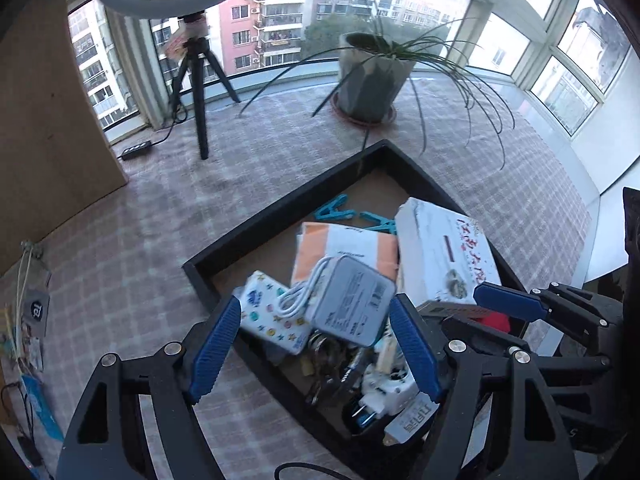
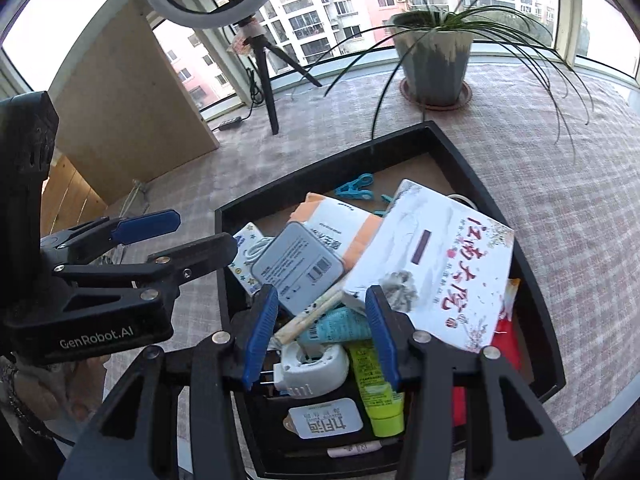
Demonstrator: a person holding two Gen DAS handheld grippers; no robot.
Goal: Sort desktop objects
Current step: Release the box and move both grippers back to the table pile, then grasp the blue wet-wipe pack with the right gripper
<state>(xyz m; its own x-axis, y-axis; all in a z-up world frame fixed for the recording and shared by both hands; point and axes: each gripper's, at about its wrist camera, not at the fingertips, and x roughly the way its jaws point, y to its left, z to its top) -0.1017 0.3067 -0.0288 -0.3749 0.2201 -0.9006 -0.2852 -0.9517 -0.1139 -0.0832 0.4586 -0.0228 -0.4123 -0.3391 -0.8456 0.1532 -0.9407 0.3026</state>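
I hold my left claw low over the near corner of the black tray, tilted downward, its ribbed blue fingers spread wide with nothing between them touching. My right claw hangs just beside it over the tray's near edge, also angled down and spread open (its blue pads stand apart above the clutter).

The tray is a shallow, square-cornered box with matte black walls and a brown floor, resting on the bench, which wears a soft pink-and-white checked cloth. Inside, things lie piled: a grey rounded-square power bank with a coiled white cable, a glossy white tissue box printed with red calligraphy, an orange-and-white soft pack, a small white pack dotted with coloured cartoons, teal plastic clothes pegs, a white plug adapter, and a yellow-green squeeze tube.

Beyond the tray stand a faceted grey plant pot and a black tripod.
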